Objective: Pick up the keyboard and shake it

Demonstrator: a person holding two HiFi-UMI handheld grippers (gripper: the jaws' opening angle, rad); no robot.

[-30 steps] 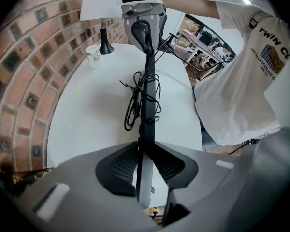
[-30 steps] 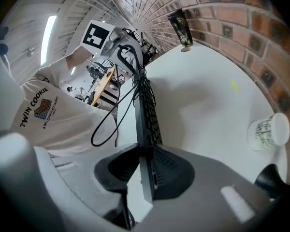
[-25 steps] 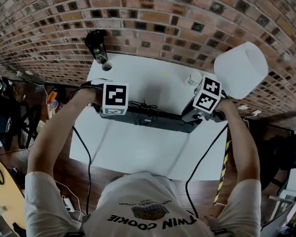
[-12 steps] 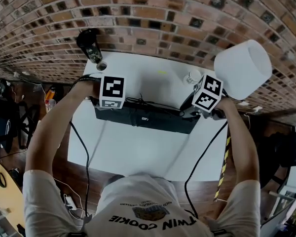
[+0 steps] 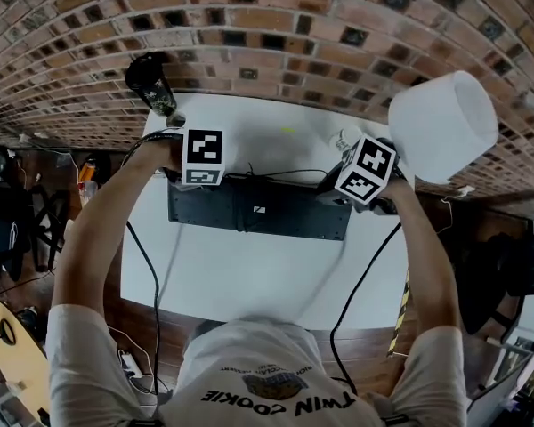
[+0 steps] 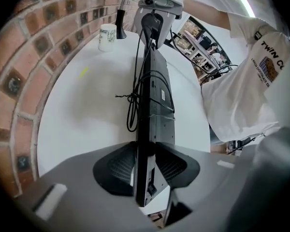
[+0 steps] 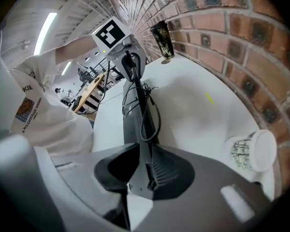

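Black, rectangular and plastic, the keyboard (image 5: 276, 213) is spanning between my 2 grippers at the white table (image 5: 249, 278). It is turned on its long edge with its broad back facing me, and its thin dark cable (image 6: 131, 105) is looping along the far side. I am clamping the right end with the right gripper (image 7: 142, 170), both pads pressing across the thickness. The left gripper (image 6: 145, 166) is straddling the left end and its jaws are opening, though the pads look to be touching the case. I cannot tell whether the lower edge is resting on the table. I am judging the keyboard light and stiff but smooth, so 1 grip alone could let it pivot or slip. For shaking, I am favouring firm holds at both short ends.
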